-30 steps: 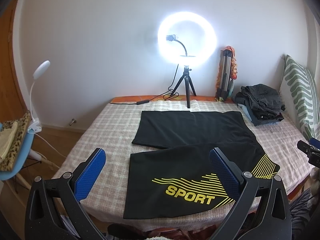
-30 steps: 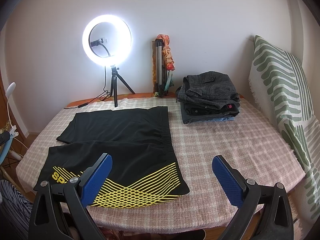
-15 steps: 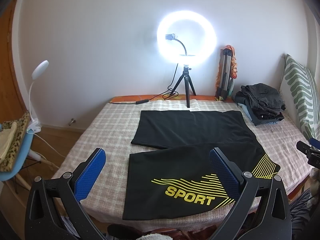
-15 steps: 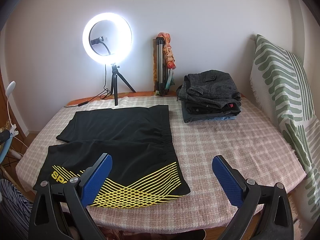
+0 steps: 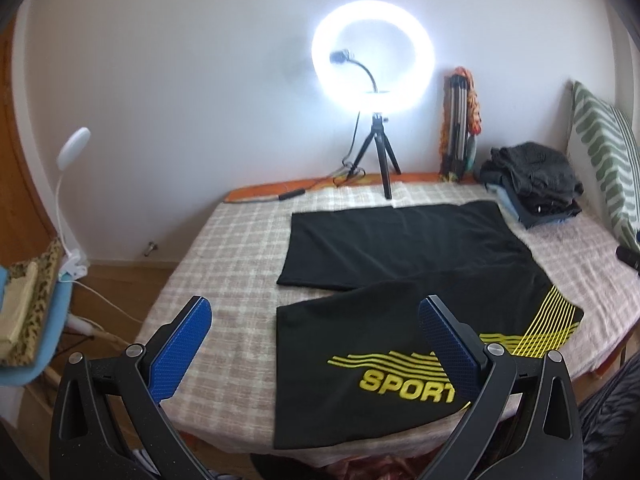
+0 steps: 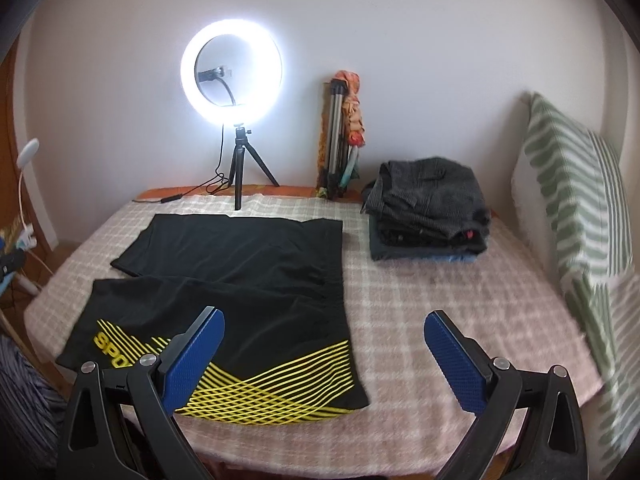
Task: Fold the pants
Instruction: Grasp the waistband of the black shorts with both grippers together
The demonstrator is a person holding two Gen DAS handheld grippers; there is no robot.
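Black shorts [image 5: 384, 280] with yellow stripes and the word SPORT lie spread flat on the checked bed cover [image 5: 240, 264], both legs pointing left, waistband to the right. They also show in the right wrist view [image 6: 240, 284]. My left gripper [image 5: 316, 320] is open and empty, held above the bed's front edge over the near leg's hem. My right gripper [image 6: 324, 336] is open and empty, held above the front edge near the waistband corner [image 6: 352, 396].
A lit ring light on a tripod [image 5: 374, 80] stands at the back by the wall, with a folded tripod [image 6: 340, 136] beside it. A pile of folded clothes [image 6: 428, 208] lies at the back right. A striped pillow [image 6: 576, 208] leans at the right. A chair with a clip lamp [image 5: 32, 312] stands left of the bed.
Both grippers have shifted slightly nearer and lower over the bed; the shorts look a little larger. Both stay open and the shorts have not moved.
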